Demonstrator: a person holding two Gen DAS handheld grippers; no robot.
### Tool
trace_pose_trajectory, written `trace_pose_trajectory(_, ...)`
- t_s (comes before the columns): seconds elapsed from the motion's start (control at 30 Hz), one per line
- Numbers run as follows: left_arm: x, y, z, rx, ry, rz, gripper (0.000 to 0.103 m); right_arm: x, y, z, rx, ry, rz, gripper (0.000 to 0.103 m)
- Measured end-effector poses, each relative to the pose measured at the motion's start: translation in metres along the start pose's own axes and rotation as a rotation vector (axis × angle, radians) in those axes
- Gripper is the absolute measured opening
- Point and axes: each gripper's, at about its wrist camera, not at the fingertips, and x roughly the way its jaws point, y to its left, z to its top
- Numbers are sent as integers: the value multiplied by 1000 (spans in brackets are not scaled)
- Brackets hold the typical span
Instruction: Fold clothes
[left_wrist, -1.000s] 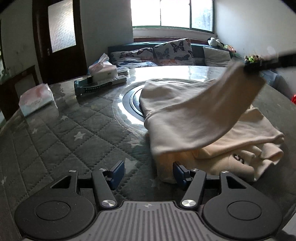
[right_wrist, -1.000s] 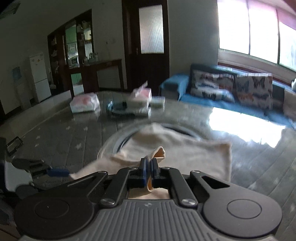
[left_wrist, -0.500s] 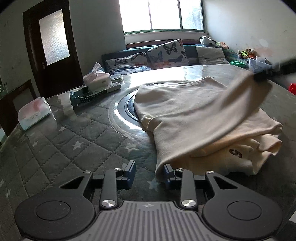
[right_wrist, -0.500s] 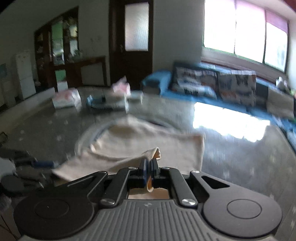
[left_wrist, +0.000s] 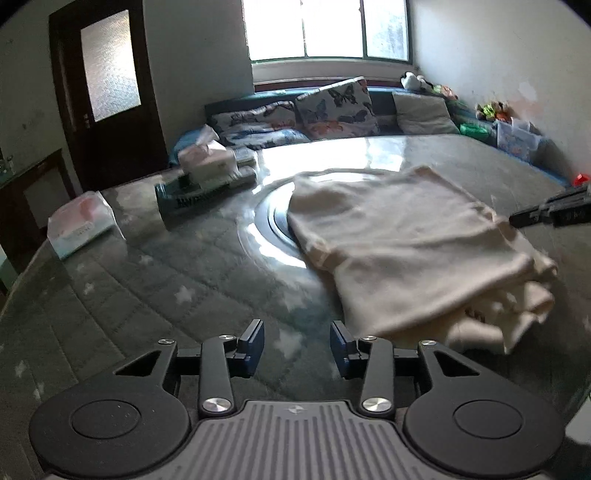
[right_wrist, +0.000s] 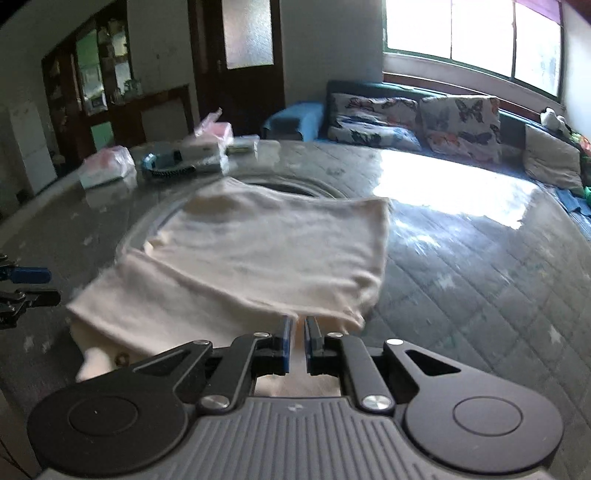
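Note:
A cream garment (left_wrist: 399, 240) lies folded on the round quilt-patterned table (left_wrist: 166, 295), partly over its glass turntable (left_wrist: 269, 221). My left gripper (left_wrist: 297, 332) hovers at the garment's near left corner, its jaws opening with only bare table between them. My right gripper (right_wrist: 298, 325) sits at the garment's (right_wrist: 266, 251) opposite edge. Its jaws have parted a crack, and the top layer's hem lies at the tips with cream cloth showing in the gap. Each gripper shows in the other's view: the right gripper (left_wrist: 546, 214) and the left gripper (right_wrist: 26, 288).
At the table's far side stand a tissue box (left_wrist: 207, 162) on a dark green carton (left_wrist: 195, 192) and a soft tissue pack (left_wrist: 81, 225). A sofa with butterfly cushions (left_wrist: 332, 107) runs behind the table under the window. A dark door is at the left.
My right gripper carried the lifted cloth layer down onto the pile, where it now lies flat, and its pads have parted slightly. My left gripper narrowed, then widened a little, and rose.

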Motion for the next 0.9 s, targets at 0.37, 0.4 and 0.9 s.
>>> trace_pose_trajectory(0.37, 58, -36, 42, 1, 9, -122, 41, 39, 10, 0, -10, 30, 70, 8)
trace_pose_trajectory(0.4, 64, -38, 43, 8, 13, -127, 41, 39, 10, 0, -10, 31, 74, 8)
trace_pose_trajectory(0.9, 73, -47, 35, 67, 7, -131, 42, 32, 14, -6, -113, 17, 81, 14)
